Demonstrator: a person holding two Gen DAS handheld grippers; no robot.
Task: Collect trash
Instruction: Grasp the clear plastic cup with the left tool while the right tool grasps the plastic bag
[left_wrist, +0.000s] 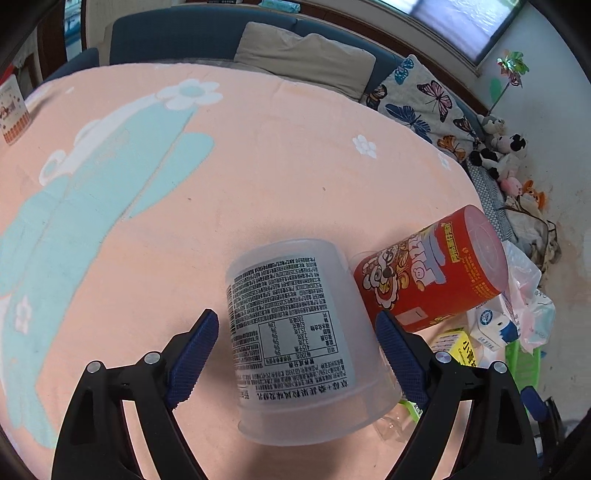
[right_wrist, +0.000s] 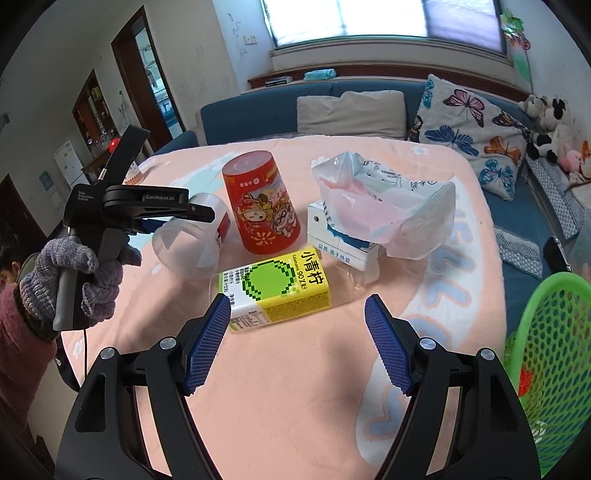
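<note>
A clear plastic cup (left_wrist: 295, 332) with a printed label lies tilted between the fingers of my left gripper (left_wrist: 299, 350); the jaws stand wide, the right pad touching or close to it, the left pad apart. The cup also shows in the right wrist view (right_wrist: 192, 240). A red snack cup (right_wrist: 262, 206) stands upside down beside it (left_wrist: 436, 269). A yellow-green juice carton (right_wrist: 280, 288) lies just ahead of my right gripper (right_wrist: 295, 332), which is open and empty. A white milk carton (right_wrist: 340, 236) sits under a crumpled plastic bag (right_wrist: 384, 206).
A green mesh basket (right_wrist: 546, 354) stands at the right edge of the peach blanket-covered table (right_wrist: 295, 406). A blue sofa (right_wrist: 369, 92) with cushions and plush toys lies behind. A small cup (left_wrist: 13, 110) sits at the far left.
</note>
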